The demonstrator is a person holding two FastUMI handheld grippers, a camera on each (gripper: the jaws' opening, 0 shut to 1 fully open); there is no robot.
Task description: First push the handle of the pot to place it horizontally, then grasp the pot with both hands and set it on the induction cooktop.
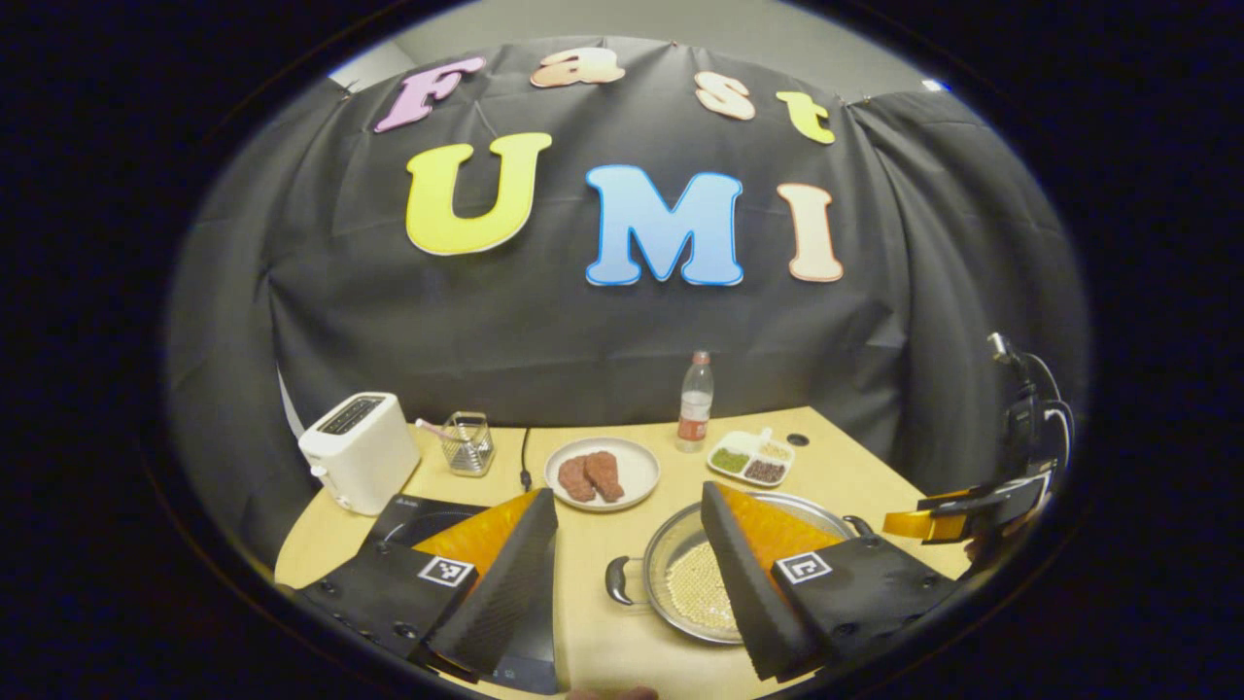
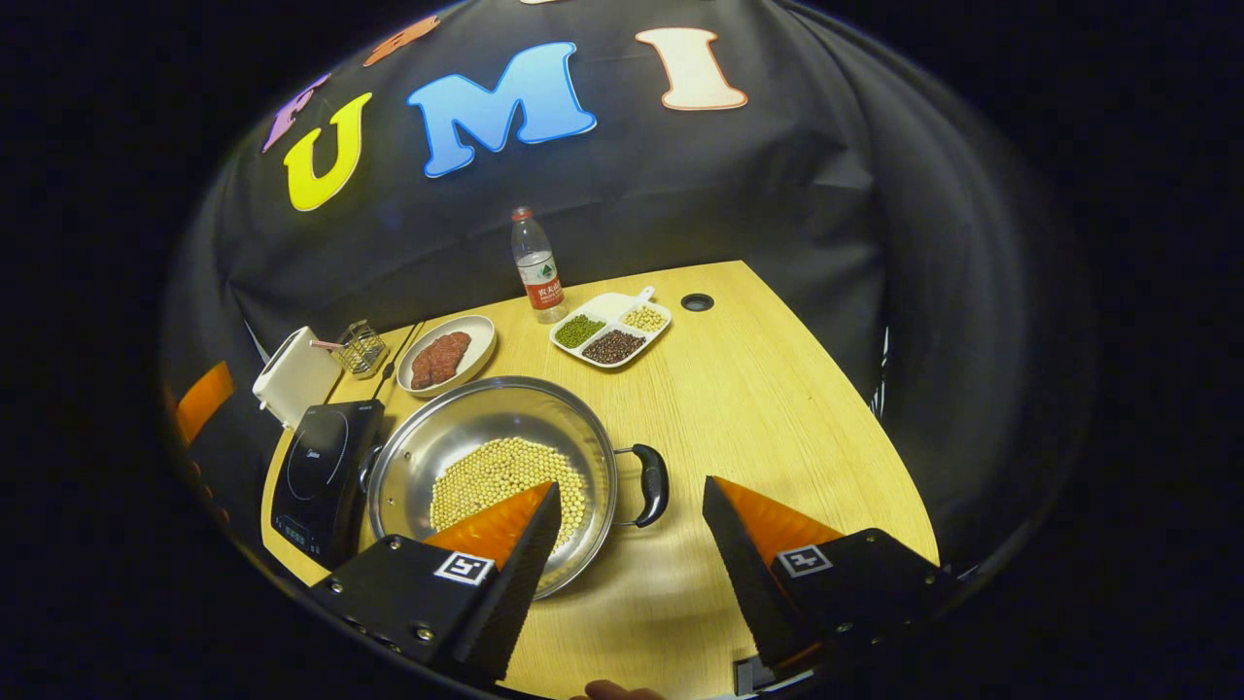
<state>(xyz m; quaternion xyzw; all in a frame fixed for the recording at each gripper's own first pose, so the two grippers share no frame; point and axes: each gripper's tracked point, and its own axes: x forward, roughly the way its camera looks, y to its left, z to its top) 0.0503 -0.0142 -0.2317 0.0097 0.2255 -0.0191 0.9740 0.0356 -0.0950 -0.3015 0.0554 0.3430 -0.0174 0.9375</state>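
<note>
Shiny round steel pot (image 2: 491,457) on pale wood-grain table (image 2: 777,408), heaped with small yellow beans (image 2: 501,474); glossy black loop handle (image 2: 651,484) on right rim; flat black glass cooktop (image 2: 316,472) just left of pot, apart; left gripper (image 1: 630,574) open above table, fingers astride left handle (image 1: 618,579); right gripper (image 2: 630,544) open, wedge fingers spread, left finger (image 2: 505,544) over near rim; far off: oval plate (image 2: 447,355) of meat, divided tray (image 2: 610,331), clear plastic bottle (image 2: 536,264), boxy white toaster (image 1: 360,452).
</note>
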